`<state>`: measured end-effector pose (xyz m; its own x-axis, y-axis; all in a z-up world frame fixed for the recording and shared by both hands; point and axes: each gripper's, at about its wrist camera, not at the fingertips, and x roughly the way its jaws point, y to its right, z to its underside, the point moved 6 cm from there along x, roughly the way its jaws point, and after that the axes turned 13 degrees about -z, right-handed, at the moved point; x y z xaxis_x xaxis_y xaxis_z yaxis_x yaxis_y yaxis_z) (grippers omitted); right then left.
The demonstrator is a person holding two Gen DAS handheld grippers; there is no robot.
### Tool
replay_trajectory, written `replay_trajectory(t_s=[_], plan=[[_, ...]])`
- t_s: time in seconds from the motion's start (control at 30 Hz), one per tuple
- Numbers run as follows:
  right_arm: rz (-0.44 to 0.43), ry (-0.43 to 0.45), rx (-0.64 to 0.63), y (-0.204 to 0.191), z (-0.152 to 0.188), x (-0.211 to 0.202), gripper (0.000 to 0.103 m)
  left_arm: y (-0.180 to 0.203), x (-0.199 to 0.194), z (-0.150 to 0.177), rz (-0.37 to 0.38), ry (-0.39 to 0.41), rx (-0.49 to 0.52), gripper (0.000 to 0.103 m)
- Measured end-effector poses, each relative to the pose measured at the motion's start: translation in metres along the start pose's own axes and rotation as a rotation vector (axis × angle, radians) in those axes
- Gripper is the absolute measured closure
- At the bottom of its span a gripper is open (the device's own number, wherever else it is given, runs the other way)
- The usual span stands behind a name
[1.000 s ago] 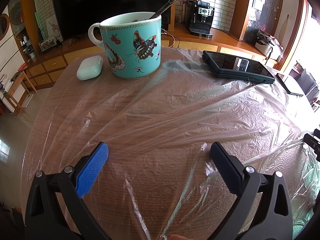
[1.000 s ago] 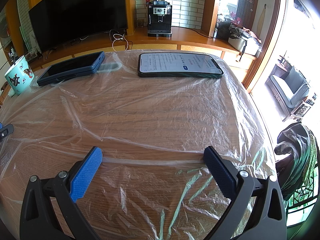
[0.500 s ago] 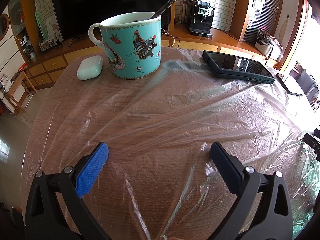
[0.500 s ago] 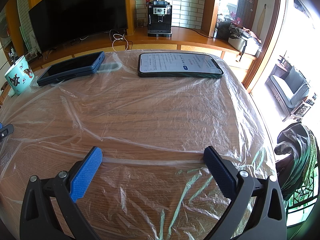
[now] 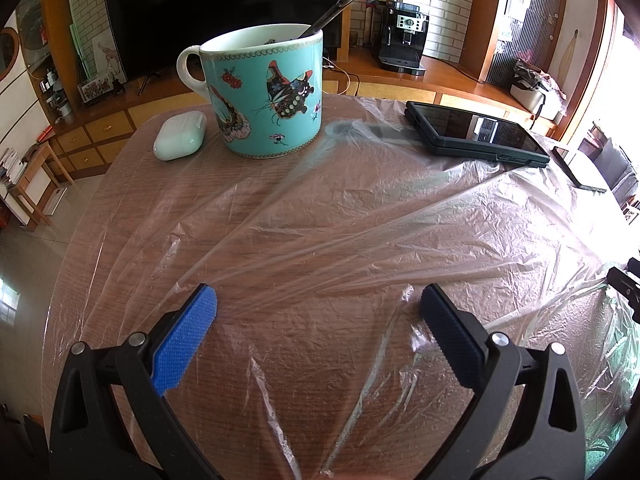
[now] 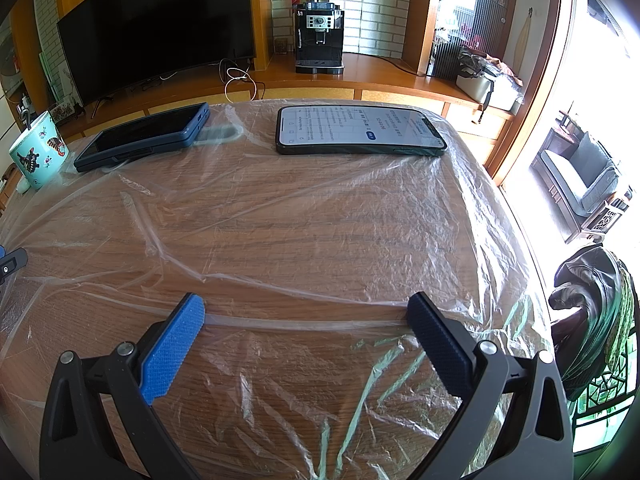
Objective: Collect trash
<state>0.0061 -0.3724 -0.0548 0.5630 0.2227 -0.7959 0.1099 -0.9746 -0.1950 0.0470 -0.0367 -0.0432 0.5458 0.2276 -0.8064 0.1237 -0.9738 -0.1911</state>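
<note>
Phone (image 6: 360, 131) screen text too small to read

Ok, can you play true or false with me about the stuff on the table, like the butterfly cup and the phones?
1. The turquoise butterfly mug has a metal spoon standing in it. True.
2. The left tool is squeezing the clear plastic sheet. False: its jaws are wide open, nothing between them.
3. The small white earbud case lies beside the mug. True.
4. The black phone with the lit screen lies underneath the plastic sheet. False: it rests on top of the sheet.
5. The right tool is open. True.
6. The dark blue cased phone has its screen lit. False: its screen is dark.
</note>
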Motion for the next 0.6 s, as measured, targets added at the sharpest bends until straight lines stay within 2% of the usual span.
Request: replay_trajectory(t_s=[0.6], plan=[[0.000,0.000,0.000,0.0006,-0.0001,0.0001,0.004,-0.0014,-0.0013,0.0025,0.001,0.002,0.002,0.001]])
